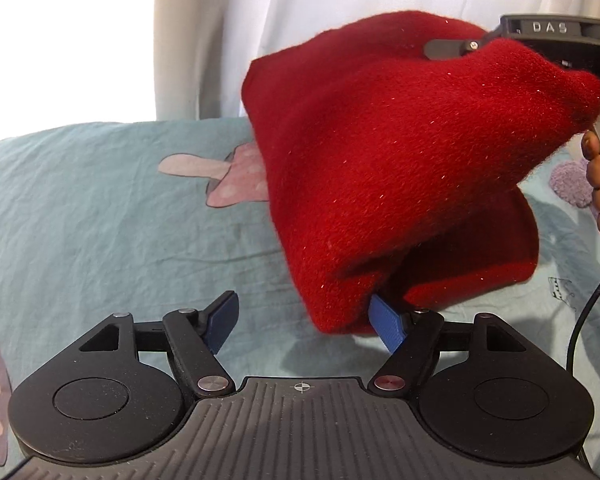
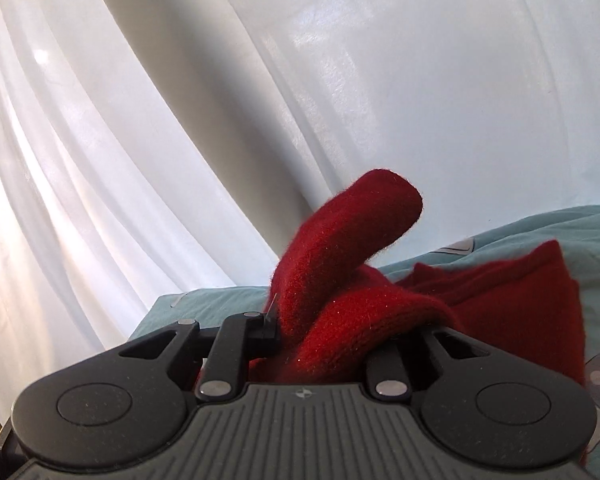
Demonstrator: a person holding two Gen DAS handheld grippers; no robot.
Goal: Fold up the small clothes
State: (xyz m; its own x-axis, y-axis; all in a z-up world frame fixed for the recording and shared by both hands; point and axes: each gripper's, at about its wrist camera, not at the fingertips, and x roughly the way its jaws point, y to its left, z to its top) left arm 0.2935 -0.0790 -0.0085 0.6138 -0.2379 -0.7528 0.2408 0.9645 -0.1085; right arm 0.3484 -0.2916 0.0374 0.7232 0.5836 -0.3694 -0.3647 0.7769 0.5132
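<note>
Above the pale blue bedsheet [image 1: 100,216] at centre frame hangs one red knit garment [image 1: 400,168], lifted by its upper right edge. Two tools show: the right tool [image 2: 332,328] is clamped on a bunched fold of that garment. The left tool [image 1: 306,322] stands open at the bottom of the frame, and the garment's lower corner touches one blue pad [image 1: 388,326].

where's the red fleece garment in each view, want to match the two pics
Left wrist view: the red fleece garment fills centre-right, lifted over the bed, its top corner in the right tongs.
Right wrist view: it sits at lower centre, bunched in those tongs.
Shared landmark: the pale teal printed bedsheet.
</note>
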